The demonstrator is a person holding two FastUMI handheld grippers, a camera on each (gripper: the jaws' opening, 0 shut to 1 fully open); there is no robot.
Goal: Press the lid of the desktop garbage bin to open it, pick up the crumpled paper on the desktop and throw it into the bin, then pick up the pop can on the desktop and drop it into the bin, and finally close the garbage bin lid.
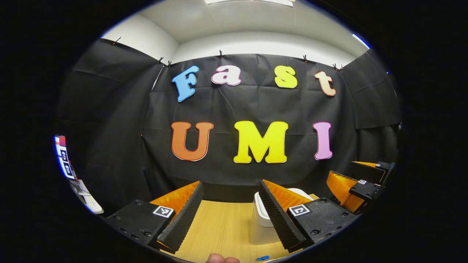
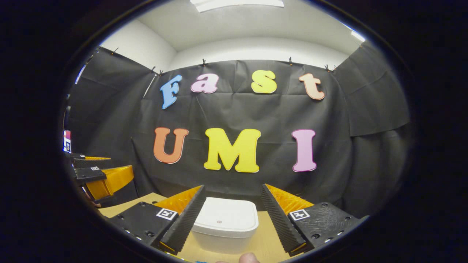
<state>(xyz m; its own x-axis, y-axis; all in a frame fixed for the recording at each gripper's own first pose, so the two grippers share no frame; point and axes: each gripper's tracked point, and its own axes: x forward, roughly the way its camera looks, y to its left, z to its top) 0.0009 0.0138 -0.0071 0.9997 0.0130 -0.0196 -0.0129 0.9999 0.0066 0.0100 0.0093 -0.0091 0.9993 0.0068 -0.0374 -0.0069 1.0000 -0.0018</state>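
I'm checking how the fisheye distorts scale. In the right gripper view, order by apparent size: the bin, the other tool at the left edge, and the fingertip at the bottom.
1. Bin, though nearness to the camera enlarges it.
2. Other tool.
3. Fingertip, cut off by the view's edge.

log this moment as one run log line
stage: before lid press | bin: lid down, on table | right tongs: open, bin ahead between fingers | left tongs: open, holding nothing

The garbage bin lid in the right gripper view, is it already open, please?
No, the garbage bin lid lies flat and shut on the bin, framed between the open fingers of the right gripper.
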